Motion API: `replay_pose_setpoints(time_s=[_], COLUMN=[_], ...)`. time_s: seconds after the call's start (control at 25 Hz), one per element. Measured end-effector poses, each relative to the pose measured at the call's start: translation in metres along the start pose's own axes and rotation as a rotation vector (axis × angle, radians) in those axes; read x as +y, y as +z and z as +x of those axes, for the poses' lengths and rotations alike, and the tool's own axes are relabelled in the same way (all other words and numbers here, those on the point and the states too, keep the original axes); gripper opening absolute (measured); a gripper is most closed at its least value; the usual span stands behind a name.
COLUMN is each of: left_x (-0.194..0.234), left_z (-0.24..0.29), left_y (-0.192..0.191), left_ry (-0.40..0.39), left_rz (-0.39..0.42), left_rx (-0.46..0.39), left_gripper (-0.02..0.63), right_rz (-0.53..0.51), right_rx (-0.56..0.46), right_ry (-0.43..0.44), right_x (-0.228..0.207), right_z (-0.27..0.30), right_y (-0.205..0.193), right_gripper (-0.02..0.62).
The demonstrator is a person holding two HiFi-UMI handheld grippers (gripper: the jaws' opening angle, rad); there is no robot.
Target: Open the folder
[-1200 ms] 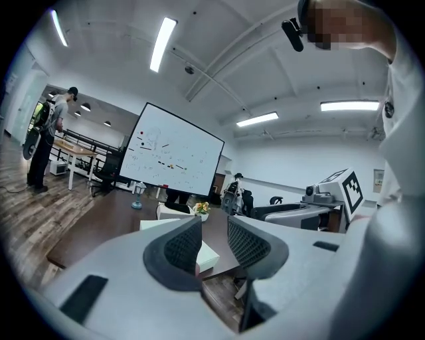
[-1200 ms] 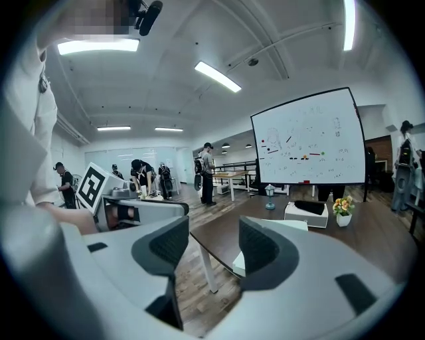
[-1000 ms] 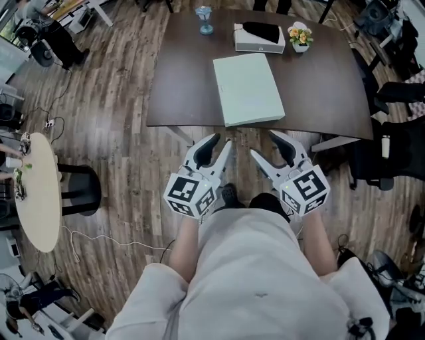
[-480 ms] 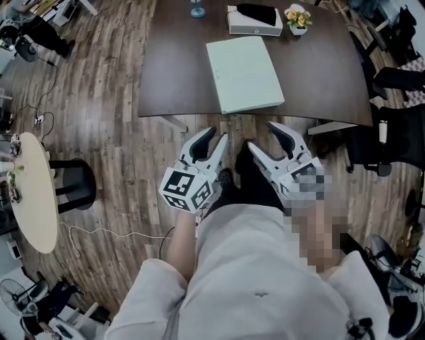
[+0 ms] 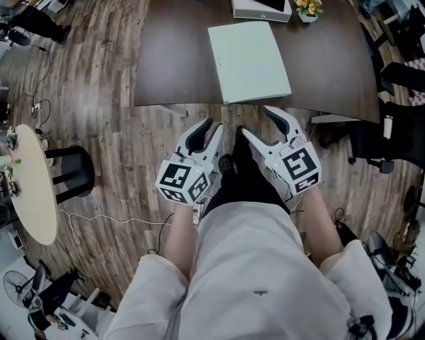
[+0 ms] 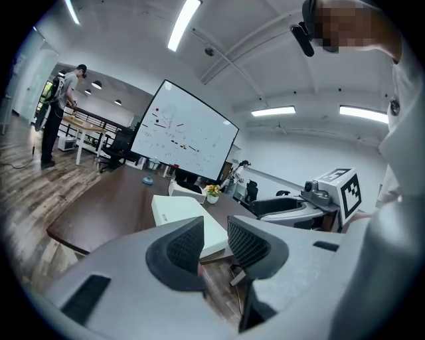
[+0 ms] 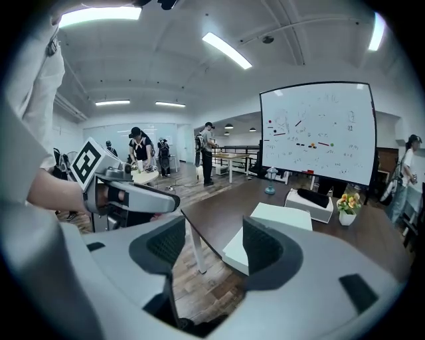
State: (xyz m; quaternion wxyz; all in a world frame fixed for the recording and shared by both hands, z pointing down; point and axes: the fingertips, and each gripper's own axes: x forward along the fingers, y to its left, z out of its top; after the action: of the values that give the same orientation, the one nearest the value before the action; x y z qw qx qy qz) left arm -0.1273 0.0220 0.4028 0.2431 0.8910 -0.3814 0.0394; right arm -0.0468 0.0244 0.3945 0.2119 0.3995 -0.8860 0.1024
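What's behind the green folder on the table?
Behind the folder sits a white box with a black thing on top, and a little flower pot beside it. What's inside the closed folder is covered.

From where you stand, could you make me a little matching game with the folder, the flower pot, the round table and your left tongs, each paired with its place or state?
Things:
1 folder
2 flower pot
3 round table
4 left tongs

Places or states:
A open, nothing between them
B on the floor, far to the left
C closed, flat on the dark table, near its front edge
D at that table's far edge

Pairs: 1-C, 2-D, 3-B, 4-A
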Motion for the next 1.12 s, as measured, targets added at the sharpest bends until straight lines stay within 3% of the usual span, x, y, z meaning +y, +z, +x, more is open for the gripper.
replay_pose_setpoints(time_s=[0.28, 0.48, 0.76, 1.12], left_x=[0.015, 0.03, 0.059, 0.085], left_z=[0.024, 0.046, 0.087, 0.124], left_y=[-0.005, -0.002, -0.019, -0.041], left_ry=[0.014, 0.032, 0.066, 0.118], left_rz=[-0.017, -0.045, -0.106, -0.178], left_rx=[0.04, 0.059, 0.115, 0.163], left_gripper=[0.107, 0.107, 0.107, 0.106], right_rz=[-0.019, -0.109, -0.255, -0.338], right_rx=[0.036, 0.102, 0.187, 0.222], right_ry=[0.017, -0.002, 0.056, 0.134], right_x=[-0.021, -0.046, -0.063, -0.083], right_z=[0.021, 0.042, 0.078, 0.114], right_y=[-0.013, -0.028, -0.051, -0.066], right_gripper=[0.262, 0.264, 0.273, 0.275])
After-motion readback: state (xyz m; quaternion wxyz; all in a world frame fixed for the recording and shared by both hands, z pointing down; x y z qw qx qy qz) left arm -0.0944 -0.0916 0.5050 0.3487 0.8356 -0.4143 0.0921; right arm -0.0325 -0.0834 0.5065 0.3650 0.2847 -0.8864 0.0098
